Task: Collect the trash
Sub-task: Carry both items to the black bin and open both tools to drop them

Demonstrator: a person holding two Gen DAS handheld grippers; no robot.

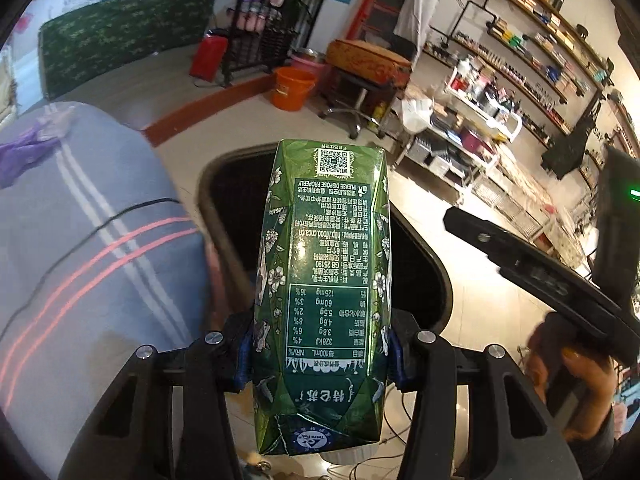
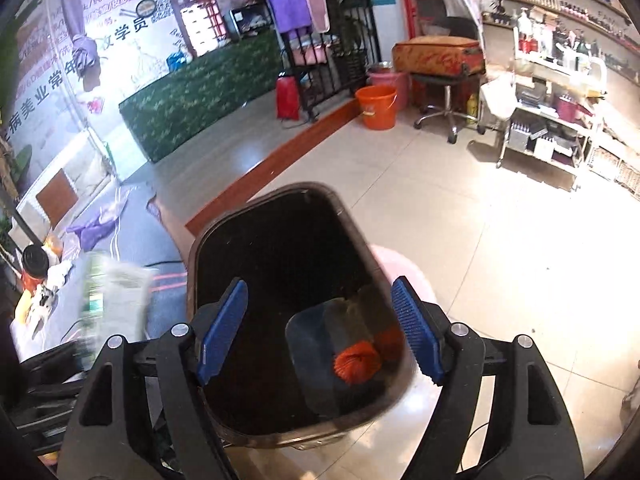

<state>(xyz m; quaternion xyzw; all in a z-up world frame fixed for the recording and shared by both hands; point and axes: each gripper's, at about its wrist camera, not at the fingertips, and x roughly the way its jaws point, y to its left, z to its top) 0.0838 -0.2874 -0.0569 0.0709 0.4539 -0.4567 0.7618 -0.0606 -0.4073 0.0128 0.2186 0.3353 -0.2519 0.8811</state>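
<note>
The green drink carton [image 1: 324, 292] fills the centre of the left wrist view, clamped near its lower end between the blue pads of the left hand-held gripper [image 1: 322, 354]; the pads press on both narrow sides of the carton, so the jaws stand partly closed on it. The carton points away from the camera, its printed panel facing up and its far end reaching over the rim of the dark bin [image 1: 424, 264] that stands on the tiled floor [image 1: 240, 112]. To the left of the bin lies a grey-blue cloth with white and pink stripes [image 1: 100, 232], with a black cable [image 1: 120, 216] running across it. In the right wrist view the right hand-held gripper [image 2: 320, 332] is held above the mouth of the bin [image 2: 280, 240] with its jaws wide apart and nothing between the pads [image 2: 222, 332]. Inside the bin, low and to the right, lie a clear plastic container [image 2: 308, 344] and an item with an orange ribbed end [image 2: 356, 362]. The striped cloth [image 2: 128, 236] appears at the left of this view, carrying a cup with a black lid [image 2: 34, 266] and purple material [image 2: 92, 228]; a blurred green and white object [image 2: 112, 300] is in front of it. An orange bucket [image 2: 376, 106] stands well apart from the bin, near a stool [image 2: 444, 92].
</note>
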